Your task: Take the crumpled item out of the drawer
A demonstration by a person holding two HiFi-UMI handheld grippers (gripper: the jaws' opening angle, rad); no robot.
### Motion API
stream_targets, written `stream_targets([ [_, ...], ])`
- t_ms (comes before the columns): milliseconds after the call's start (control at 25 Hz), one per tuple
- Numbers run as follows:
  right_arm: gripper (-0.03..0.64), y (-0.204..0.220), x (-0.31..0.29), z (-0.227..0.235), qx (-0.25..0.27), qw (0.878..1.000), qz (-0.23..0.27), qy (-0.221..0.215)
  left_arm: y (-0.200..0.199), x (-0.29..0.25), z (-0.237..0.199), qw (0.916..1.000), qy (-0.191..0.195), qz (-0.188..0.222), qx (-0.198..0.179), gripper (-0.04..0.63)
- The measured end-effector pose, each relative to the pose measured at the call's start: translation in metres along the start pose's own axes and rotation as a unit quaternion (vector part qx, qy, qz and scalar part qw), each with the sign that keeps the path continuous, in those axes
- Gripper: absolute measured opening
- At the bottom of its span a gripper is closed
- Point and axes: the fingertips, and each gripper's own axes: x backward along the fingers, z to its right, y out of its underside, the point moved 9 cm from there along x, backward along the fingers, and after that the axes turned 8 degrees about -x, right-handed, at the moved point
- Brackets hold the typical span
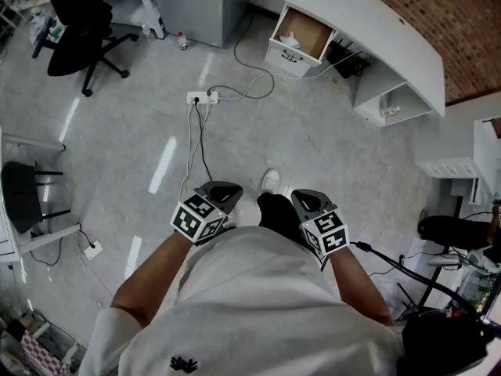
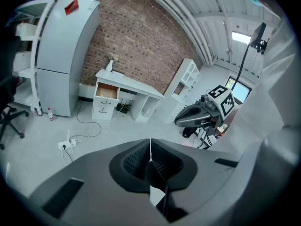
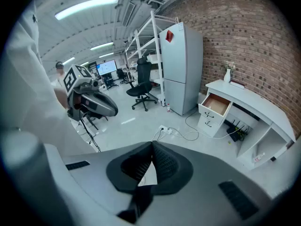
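- The gray floor point(image 1: 313, 147) is wide. A person point(image 1: 250, 304) stands on it, well apart from the white surface point(image 1: 376, 22).
- Under the surface, one drawer point(image 1: 311, 31) is pulled open.
- The left tongs point(image 1: 222, 188) are shut tight with nothing in them.
- The right tongs point(image 1: 310, 200) are shut and empty too.
- The crumpled item point(image 1: 290, 41) is a small pale lump lying in the open drawer, far from both tongs.
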Motion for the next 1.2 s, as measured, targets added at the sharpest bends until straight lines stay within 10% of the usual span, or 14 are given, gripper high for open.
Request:
stream_targets([
  [560,0.029,-0.120,-0.022,0.214,0.014,0.998,0.034,-0.047,-0.190,-0.138,-0.072,0.9988,-0.034,-0.026,-0.024,0.025],
  [1200,0.032,-0.179,-0.043,0.396,-0.081,0.994,0.071,0.022,-0.350,-0.313,-0.180,0.9933,0.004,-0.050,-0.104,0.026],
])
